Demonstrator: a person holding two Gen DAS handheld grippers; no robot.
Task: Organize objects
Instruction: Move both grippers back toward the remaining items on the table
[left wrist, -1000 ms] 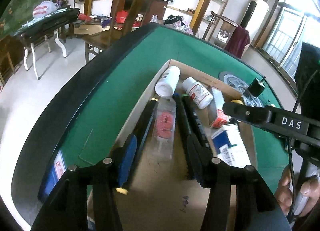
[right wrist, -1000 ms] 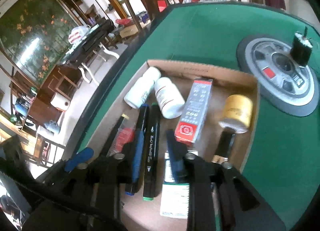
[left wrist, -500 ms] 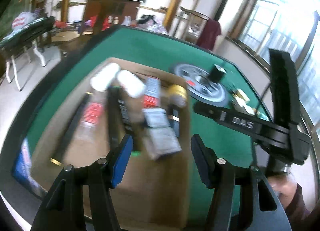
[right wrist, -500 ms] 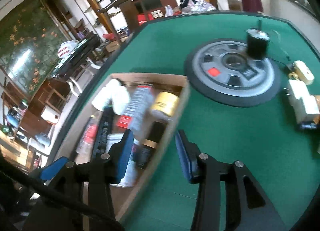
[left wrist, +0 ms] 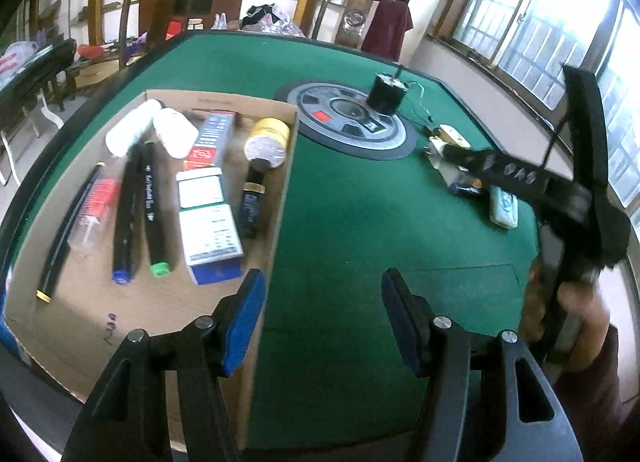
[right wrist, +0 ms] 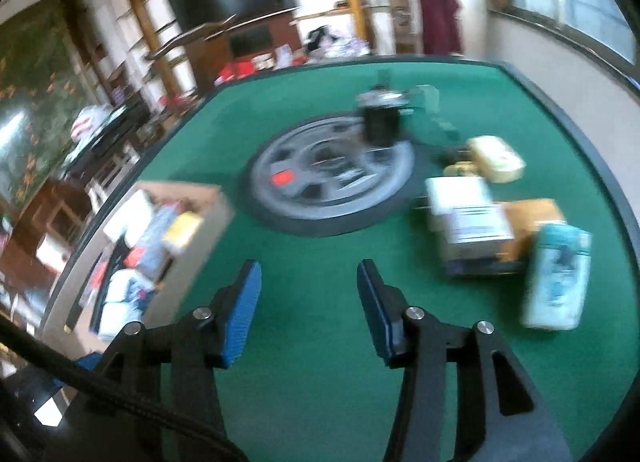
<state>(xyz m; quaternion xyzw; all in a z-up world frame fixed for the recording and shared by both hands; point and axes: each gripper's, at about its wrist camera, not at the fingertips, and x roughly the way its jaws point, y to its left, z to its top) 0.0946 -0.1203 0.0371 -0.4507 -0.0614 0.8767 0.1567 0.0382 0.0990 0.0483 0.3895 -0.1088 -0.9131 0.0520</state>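
While both hover over green felt (left wrist: 340, 201), left gripper (left wrist: 322, 302) agape, right gripper (right wrist: 308, 298) agape, empty.

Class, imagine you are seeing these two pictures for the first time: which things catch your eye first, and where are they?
A cardboard tray at the left of the green table holds pens, bottles and boxes in rows. A grey disc lies mid-table with a black cylinder on it. More boxes cluster at the right.

Cardboard box (left wrist: 282, 197) lies left of the round disc (left wrist: 346, 123), small packages (right wrist: 472, 221) right.
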